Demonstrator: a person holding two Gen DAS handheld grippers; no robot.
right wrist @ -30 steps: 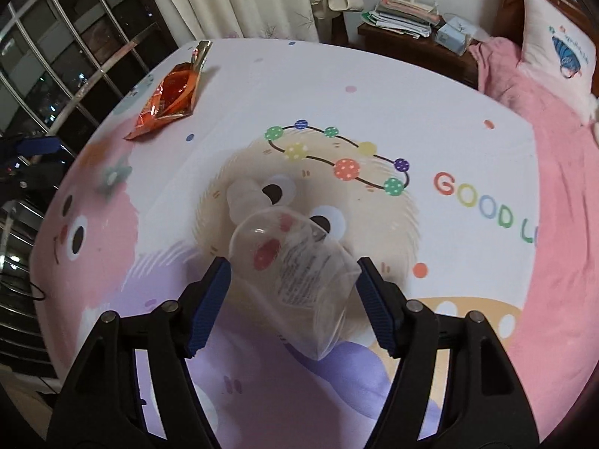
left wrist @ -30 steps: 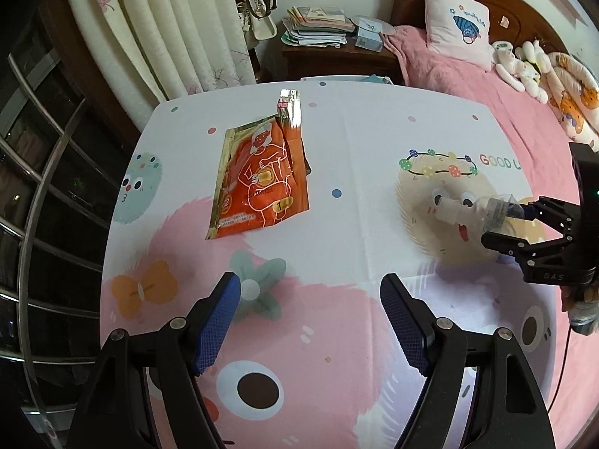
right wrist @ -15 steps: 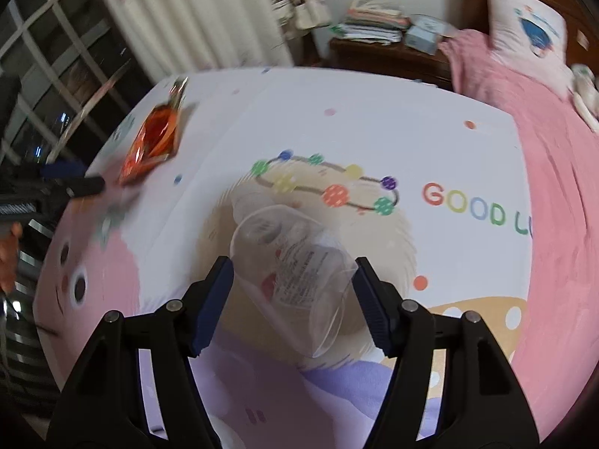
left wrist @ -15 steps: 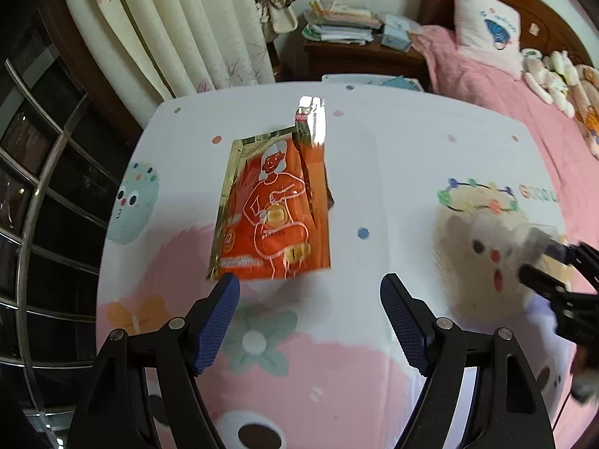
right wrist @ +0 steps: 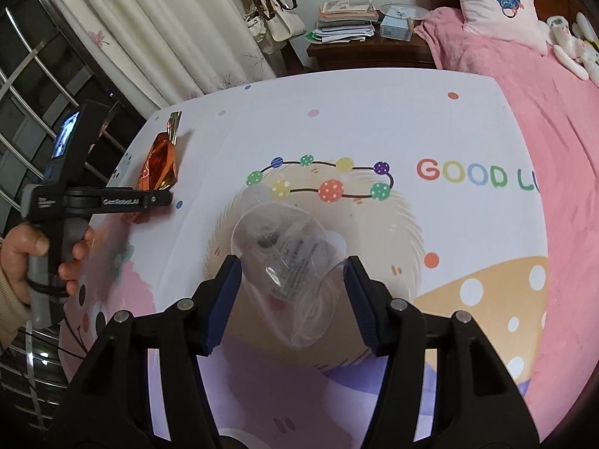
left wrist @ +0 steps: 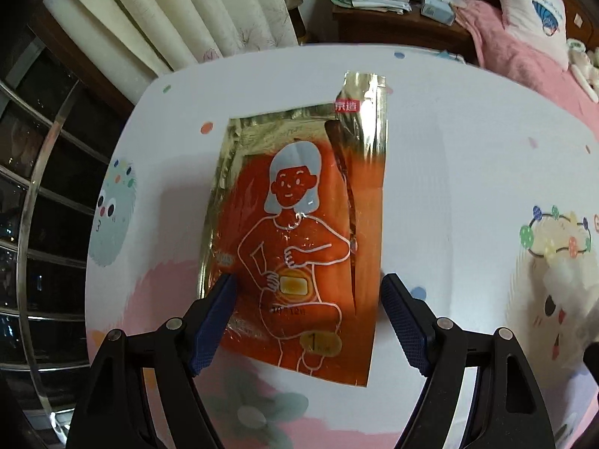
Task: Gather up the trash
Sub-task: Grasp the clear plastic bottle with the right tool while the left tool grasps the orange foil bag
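An orange and gold foil packet lies flat on the cartoon-print tablecloth. My left gripper hangs open just above the packet's near end, one blue pad on each side, neither touching it. In the right wrist view the same left gripper, held in a person's hand, sits over the packet. A clear plastic bottle lies on its side between the pads of my right gripper. Its jaws are closing and the pads touch the bottle's sides. The bottle is a blur in the left wrist view.
A wooden nightstand stacked with papers stands beyond the table's far edge. A bed with a pink blanket and a pillow runs along the right. Cream curtains and window bars are on the left.
My left gripper moved forward and down until the packet sat between its open fingers. My right gripper rolled slightly and its jaws narrowed onto the bottle.
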